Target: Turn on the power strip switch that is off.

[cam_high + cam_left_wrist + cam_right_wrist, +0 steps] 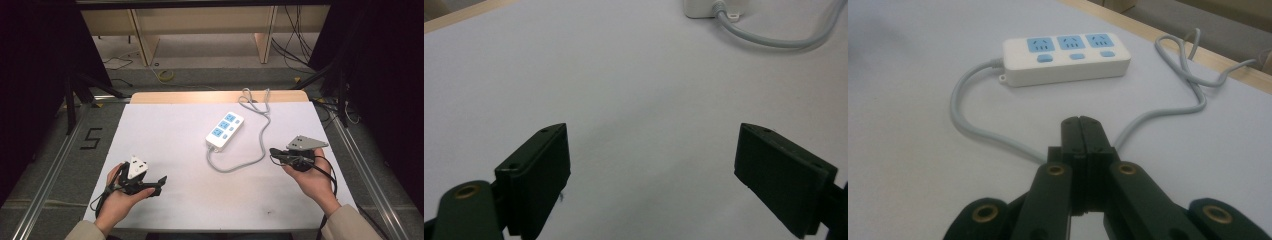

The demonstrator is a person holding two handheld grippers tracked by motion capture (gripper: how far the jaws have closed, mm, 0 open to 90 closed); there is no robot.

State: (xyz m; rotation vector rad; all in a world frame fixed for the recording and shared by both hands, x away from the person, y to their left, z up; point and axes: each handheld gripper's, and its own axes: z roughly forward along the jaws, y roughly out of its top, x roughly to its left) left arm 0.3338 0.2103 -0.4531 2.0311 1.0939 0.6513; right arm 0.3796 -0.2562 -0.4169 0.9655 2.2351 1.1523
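A white power strip (pixel 225 130) with blue sockets lies in the middle of the white table (pixel 165 125), and its grey cable (pixel 250 160) loops toward the front and then runs off the far edge. My left gripper (pixel 159 184) is held low at the front left, pointing right. Its jaws stand wide open over bare table (pixel 654 150), with the strip's corner (pixel 711 7) far ahead. My right gripper (pixel 274 151) is at the right, close to the cable loop. Its jaws (pixel 1081 122) are pressed together, and the cable (pixel 973 130) passes on the table beneath them, with the strip (pixel 1068 57) beyond.
The wooden table edge (pixel 215 96) shows at the far side. Metal rails (pixel 50 165) run along both sides of the table. Cables lie on the floor (pixel 200 55) beyond, under a shelf unit.
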